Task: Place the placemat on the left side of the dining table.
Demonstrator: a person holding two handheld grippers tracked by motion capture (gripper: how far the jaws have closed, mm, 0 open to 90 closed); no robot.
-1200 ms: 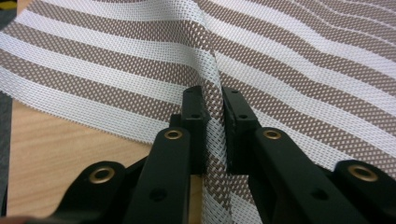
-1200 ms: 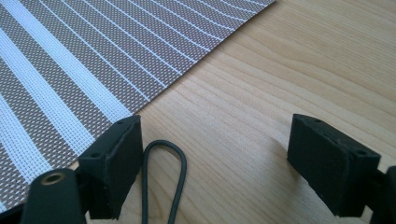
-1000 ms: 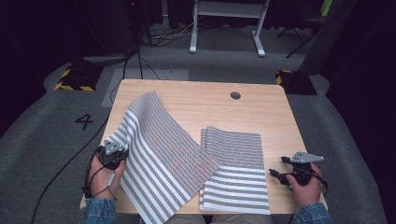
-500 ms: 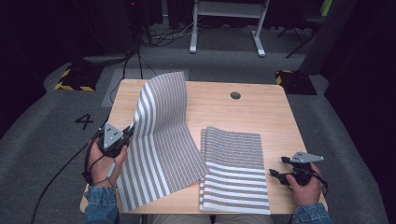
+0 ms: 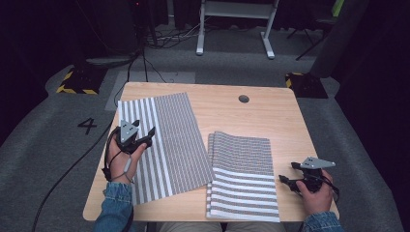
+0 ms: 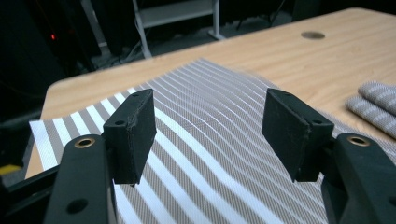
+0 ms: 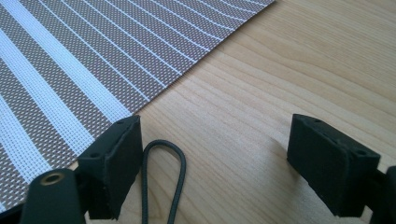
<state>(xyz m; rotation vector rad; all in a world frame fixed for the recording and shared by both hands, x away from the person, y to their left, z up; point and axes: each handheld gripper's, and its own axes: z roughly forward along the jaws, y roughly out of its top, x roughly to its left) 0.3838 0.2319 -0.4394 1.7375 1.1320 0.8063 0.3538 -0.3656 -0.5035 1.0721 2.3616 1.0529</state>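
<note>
I see a light wooden table [image 5: 270, 121] with a round cable hole [image 5: 243, 98], grey carpet floor [image 5: 48, 145] marked with a black 4 [image 5: 87, 125], yellow-black hazard tape [image 5: 72, 90], white desk frame legs [image 5: 234, 24], tangled cables [image 5: 164, 36], dim dark surroundings

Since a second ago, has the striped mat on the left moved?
Yes. The left mat, earlier raised and draped toward the stack of mats, now lies flat, apart from it, nearer the table's left edge; the left gripper has just been opening.

left gripper [image 5: 145, 137]: fingers just opened, nothing between | striped mat [image 5: 164, 140]: released, now flat on table [image 5: 270, 116]
</note>
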